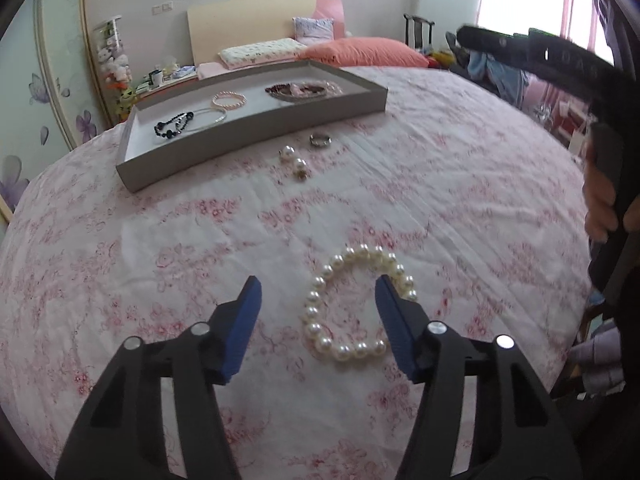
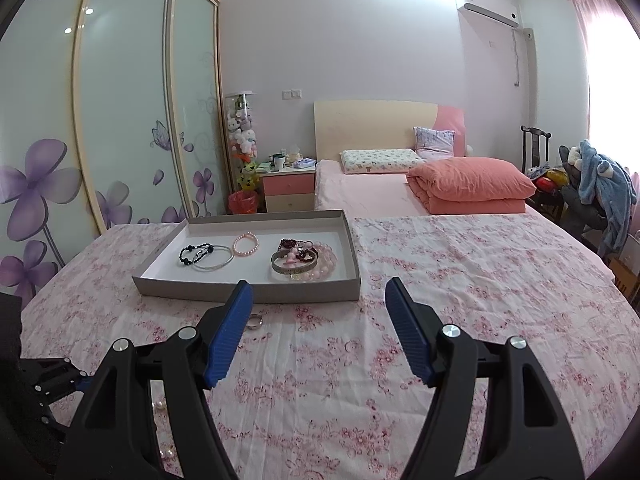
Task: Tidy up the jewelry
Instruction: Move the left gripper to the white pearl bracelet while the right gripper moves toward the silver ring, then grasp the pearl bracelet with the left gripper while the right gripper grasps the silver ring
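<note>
- Looks like I'm at the pickup step: my left gripper (image 1: 318, 294) is wide open and holding nothing, hovering at the white pearl bracelet (image 1: 357, 304) on the near bedspread (image 1: 460, 184).
- Next I'd straddle one bead strand, then squeeze.
- Right gripper (image 2: 319, 294) is wide open and empty too.
- The far grey tray (image 2: 248, 290) holds a black bead bracelet (image 2: 192, 254), silver bangle (image 2: 214, 261), pink pearl bracelet (image 2: 246, 245) and a pile on its right.
- Earrings (image 1: 294, 162) and ring (image 1: 320, 140) sit loose just in front of the tray.
</note>
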`<state>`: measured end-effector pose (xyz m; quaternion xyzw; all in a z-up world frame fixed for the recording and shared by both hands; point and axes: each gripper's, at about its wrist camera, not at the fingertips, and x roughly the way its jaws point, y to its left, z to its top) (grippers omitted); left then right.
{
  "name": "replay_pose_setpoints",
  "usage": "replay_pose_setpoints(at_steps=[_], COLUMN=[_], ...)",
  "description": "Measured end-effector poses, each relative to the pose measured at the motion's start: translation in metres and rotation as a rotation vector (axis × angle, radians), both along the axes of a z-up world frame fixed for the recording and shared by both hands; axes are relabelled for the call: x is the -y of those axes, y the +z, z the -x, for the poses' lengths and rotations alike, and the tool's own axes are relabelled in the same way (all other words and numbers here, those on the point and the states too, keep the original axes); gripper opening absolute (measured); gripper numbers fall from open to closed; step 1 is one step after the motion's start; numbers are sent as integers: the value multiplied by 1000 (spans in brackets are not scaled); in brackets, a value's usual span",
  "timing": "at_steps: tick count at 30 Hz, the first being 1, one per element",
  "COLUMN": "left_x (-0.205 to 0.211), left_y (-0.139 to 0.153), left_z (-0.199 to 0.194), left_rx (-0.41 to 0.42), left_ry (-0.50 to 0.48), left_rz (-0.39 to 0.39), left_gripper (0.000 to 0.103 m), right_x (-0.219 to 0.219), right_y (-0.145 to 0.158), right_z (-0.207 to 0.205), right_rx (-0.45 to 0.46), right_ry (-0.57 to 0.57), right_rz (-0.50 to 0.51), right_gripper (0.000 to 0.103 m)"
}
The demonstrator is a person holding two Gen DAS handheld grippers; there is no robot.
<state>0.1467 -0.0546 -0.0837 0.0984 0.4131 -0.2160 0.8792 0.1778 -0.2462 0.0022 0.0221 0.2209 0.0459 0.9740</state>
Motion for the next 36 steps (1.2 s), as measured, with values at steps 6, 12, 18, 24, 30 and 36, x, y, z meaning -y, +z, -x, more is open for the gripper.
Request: replay_pose_setpoints(at_steps=[6,12,18,24,30,36], left_x=[3,-5,-41,-83,-108,-107], left_y=[-6,-4,1,11,19,15], left_z=[-3,-14,-51,-95,-116,-122], left_rx=[-19,-12,7,38,39,25], left_ry=[-11,41,199,374,434,418], left_rz=[-48,-77,-82,-45,6,15], left_gripper=[32,10,10,10,10,10], right_x=[-2,-9,-22,-40,-60,-73], right_y=[-3,-10,-24,-49,-75,-86], right_z=[-1,-7,-23,-50,-80,-104], right_rx=[-8,-35,-104,-221,-353,-430], right_ry=[8,23,58,106,156,168], right_rz=[-3,15,44,78,106,102], right_gripper=[69,69,69,69,60,49])
